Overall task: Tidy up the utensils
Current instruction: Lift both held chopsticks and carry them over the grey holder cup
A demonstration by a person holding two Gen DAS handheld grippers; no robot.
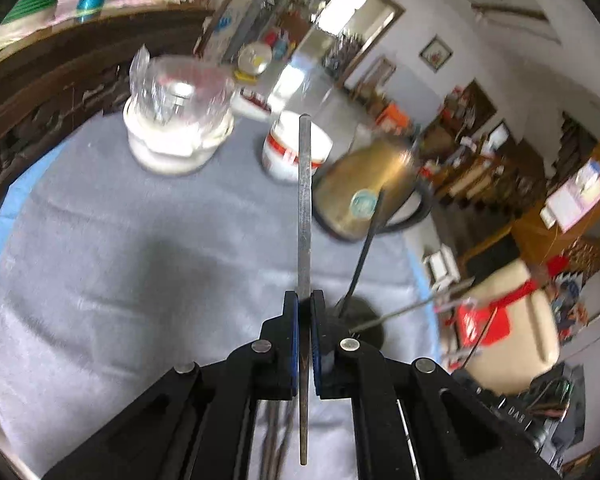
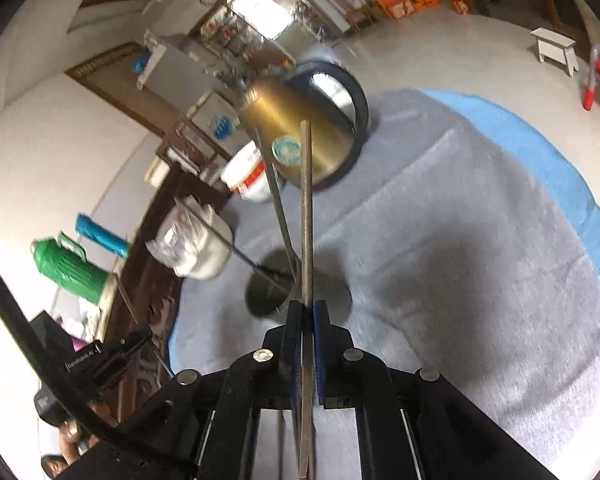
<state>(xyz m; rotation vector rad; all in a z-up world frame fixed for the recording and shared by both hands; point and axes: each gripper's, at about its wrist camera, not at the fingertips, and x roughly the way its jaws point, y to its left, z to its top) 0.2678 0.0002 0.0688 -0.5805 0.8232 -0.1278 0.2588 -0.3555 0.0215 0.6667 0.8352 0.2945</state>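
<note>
My left gripper point(image 1: 304, 300) is shut on a flat metal utensil handle point(image 1: 304, 200) that runs straight ahead, held above the grey table cloth point(image 1: 120, 260). A black utensil holder point(image 1: 360, 322) stands just right of its fingers with thin utensils point(image 1: 364, 248) leaning out of it. My right gripper point(image 2: 309, 308) is shut on another flat metal utensil handle point(image 2: 306, 208). The same black holder point(image 2: 268, 288) lies just ahead and left of it, with utensils point(image 2: 278, 200) sticking out. Which kinds of utensil these are is hidden.
A gold kettle point(image 1: 364, 196) point(image 2: 300, 136), a white bucket with red print point(image 1: 288, 148) point(image 2: 248, 176) and a white pot with a glass lid point(image 1: 176, 120) point(image 2: 196, 240) stand at the table's far side. A dark carved wooden edge point(image 1: 40, 92) borders the table.
</note>
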